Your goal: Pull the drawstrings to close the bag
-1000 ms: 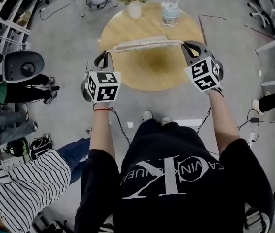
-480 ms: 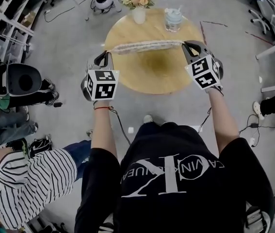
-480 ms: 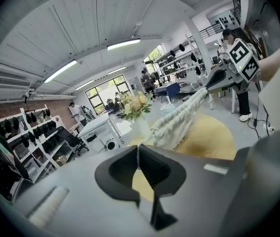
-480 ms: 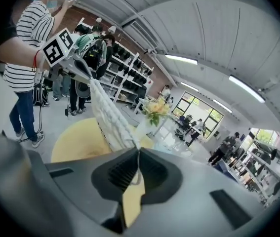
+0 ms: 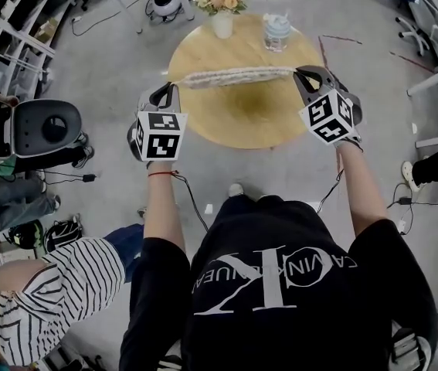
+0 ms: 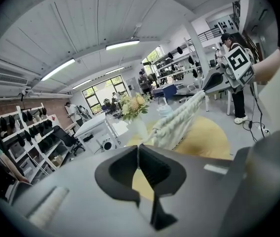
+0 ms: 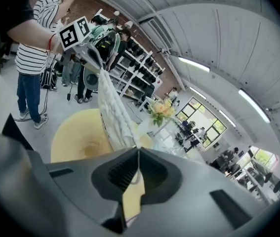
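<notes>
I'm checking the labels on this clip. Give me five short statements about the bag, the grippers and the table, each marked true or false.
1. The bag is stretched between the left gripper and the right gripper. True.
2. The bag lies flat on the table. False: it hangs in the air above it.
3. The left gripper's jaws stand wide open. False: they are shut on the bag's end.
4. A vase of flowers stands on the table. True.
5. The cup stands on the floor. False: it stands on the table, beside the vase.
</notes>
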### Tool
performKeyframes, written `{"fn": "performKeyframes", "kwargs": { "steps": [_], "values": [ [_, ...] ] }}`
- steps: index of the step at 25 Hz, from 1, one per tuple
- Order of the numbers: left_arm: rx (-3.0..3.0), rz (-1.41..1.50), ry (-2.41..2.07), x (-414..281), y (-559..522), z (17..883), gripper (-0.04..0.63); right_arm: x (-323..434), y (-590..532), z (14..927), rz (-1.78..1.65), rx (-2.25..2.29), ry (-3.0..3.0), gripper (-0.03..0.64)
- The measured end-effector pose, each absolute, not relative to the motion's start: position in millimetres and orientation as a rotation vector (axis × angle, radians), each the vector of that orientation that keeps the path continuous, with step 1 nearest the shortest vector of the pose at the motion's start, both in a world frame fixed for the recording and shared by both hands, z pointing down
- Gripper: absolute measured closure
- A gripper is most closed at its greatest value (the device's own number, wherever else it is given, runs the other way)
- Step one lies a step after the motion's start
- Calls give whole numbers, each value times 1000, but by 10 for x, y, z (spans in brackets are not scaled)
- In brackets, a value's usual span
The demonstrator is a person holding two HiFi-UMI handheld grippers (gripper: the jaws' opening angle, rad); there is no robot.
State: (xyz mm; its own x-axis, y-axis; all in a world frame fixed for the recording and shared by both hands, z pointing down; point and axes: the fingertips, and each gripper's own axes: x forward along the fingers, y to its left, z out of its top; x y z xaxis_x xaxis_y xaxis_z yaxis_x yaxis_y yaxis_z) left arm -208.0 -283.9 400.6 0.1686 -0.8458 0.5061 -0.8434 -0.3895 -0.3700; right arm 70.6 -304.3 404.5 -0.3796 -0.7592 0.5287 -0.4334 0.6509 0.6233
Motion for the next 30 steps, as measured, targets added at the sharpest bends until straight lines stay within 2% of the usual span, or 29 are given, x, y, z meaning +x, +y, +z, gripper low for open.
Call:
{"fn": "performKeyframes", "kwargs": {
  "steps": [4,30],
  "values": [
    [-2368,-1031,1825,-2422,-2781,3892,580,1038,-3090,4066,-474,977,-1946,600],
    [-2202,-1011,1925,-2600,-2761,3706,578,1207,-3205,3755,-501,1064,-1905,600]
  ]
}}
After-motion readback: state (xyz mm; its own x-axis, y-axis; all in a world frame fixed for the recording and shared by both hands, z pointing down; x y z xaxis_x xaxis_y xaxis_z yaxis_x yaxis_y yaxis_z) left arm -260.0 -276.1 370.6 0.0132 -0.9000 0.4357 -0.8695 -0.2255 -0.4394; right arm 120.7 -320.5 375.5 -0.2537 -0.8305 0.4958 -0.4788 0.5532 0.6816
